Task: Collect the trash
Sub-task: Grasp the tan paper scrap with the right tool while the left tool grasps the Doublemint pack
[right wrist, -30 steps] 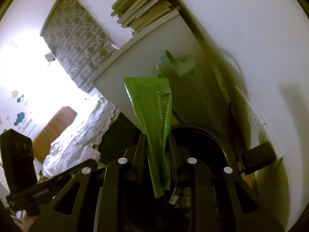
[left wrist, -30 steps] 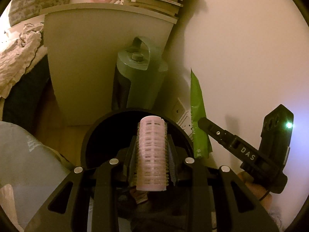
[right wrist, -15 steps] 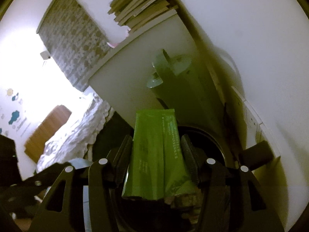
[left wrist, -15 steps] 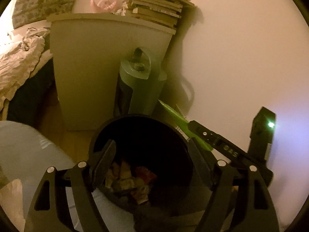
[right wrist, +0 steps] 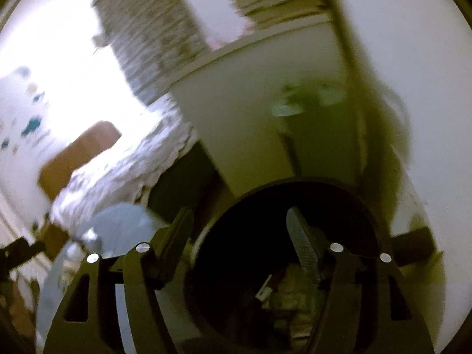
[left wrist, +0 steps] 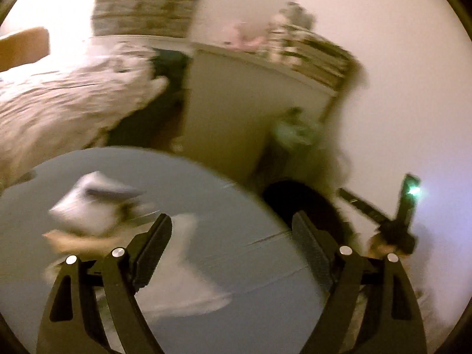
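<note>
My left gripper (left wrist: 233,219) is open and empty above a round grey table (left wrist: 206,183). Blurred white crumpled trash (left wrist: 88,206) and a white sheet (left wrist: 183,268) lie on the table just ahead of it. The black bin (left wrist: 298,203) stands right of the table. My right gripper (right wrist: 239,215) is open and empty over the black bin (right wrist: 295,200), which holds mixed trash (right wrist: 292,303). The right gripper also shows in the left wrist view (left wrist: 380,215), beside the bin near the wall.
A pale cabinet (left wrist: 236,112) with stacked books (left wrist: 312,53) stands behind the bin, a green jug (left wrist: 295,132) against it. A bed with white bedding (left wrist: 67,103) is at left. The wall (left wrist: 398,88) is close on the right. Both views are motion-blurred.
Both grippers opened; the pink roller and the green packet dropped out of them and are gone from view. The left gripper swung left from the bin to over the table.
</note>
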The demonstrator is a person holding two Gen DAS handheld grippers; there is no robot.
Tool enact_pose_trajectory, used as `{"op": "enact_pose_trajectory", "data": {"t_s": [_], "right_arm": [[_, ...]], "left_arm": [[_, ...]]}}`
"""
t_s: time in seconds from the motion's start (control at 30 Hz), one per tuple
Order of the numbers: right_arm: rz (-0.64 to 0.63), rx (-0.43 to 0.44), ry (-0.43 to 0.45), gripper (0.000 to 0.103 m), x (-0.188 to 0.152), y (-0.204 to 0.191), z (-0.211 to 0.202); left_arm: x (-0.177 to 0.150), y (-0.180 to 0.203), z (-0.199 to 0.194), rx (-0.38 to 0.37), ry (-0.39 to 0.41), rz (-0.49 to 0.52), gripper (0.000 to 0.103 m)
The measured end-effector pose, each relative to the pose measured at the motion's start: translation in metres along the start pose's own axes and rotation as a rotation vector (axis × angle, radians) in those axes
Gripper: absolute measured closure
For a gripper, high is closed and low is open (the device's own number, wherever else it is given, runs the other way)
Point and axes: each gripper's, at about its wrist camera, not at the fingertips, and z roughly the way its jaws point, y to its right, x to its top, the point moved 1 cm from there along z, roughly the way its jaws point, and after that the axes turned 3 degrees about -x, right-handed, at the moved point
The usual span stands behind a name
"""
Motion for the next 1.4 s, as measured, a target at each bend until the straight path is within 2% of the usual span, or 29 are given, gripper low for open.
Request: {"op": "enact_pose_trajectory", "data": {"t_s": [0.1, 0.17, 0.27, 0.37, 0.47, 0.63, 0.7, 0.8, 1.0, 1.03, 1.1, 1.2, 1.33, 1.4], "right_arm": [[-0.098, 0.067, -0.024, 0.034, -0.009, -0.035, 0.002], [-0.168, 0.168, -0.073, 0.034, -0.018, -0.071, 0.007], [-0.27, 0.307, -0.155, 0.034, -0.031, -0.128, 0.012], [-0.433, 0.425, -0.234, 0.034, -0.043, -0.2, 0.019], [-0.603, 0.466, -0.311, 0.034, -0.056, -0.267, 0.033], [-0.809, 0.501, -0.4, 0.035, -0.074, -0.343, 0.069], [-0.87, 0.51, -0.45, 0.039, -0.084, -0.362, 0.087], [-0.94, 0.484, -0.539, 0.05, -0.106, -0.381, 0.115], [-0.799, 0.498, -0.613, 0.076, -0.099, -0.375, 0.143], [-0.772, 0.499, -0.623, 0.087, -0.097, -0.371, 0.143], [-0.739, 0.489, -0.63, 0.097, -0.091, -0.364, 0.142], [-0.573, 0.525, -0.637, 0.096, -0.078, -0.339, 0.135], [-0.382, 0.568, -0.586, 0.096, -0.056, -0.307, 0.116], [-0.307, 0.595, -0.561, 0.096, -0.048, -0.29, 0.104]], "left_arm": [[-0.023, -0.049, -0.018, 0.092, -0.031, -0.077, 0.02], [-0.042, -0.08, -0.029, 0.128, -0.06, -0.141, 0.02], [-0.062, -0.11, -0.04, 0.147, -0.075, -0.202, 0.02], [-0.07, -0.121, -0.039, 0.148, -0.083, -0.212, 0.02], [-0.07, -0.126, -0.035, 0.143, -0.082, -0.201, 0.02], [-0.073, -0.132, -0.032, 0.131, -0.099, -0.16, 0.02], [-0.076, -0.133, -0.031, 0.132, -0.113, -0.137, 0.02], [-0.078, -0.137, -0.03, 0.146, -0.139, -0.094, 0.02], [-0.069, -0.142, -0.022, 0.141, -0.157, -0.047, 0.019], [-0.067, -0.141, -0.019, 0.14, -0.163, -0.032, 0.019], [-0.062, -0.136, -0.014, 0.134, -0.173, 0.001, 0.019], [-0.054, -0.128, -0.001, 0.13, -0.201, 0.061, 0.019], [-0.045, -0.122, 0.021, 0.148, -0.236, 0.118, 0.011], [-0.044, -0.12, 0.033, 0.17, -0.288, 0.14, 0.011]]}}
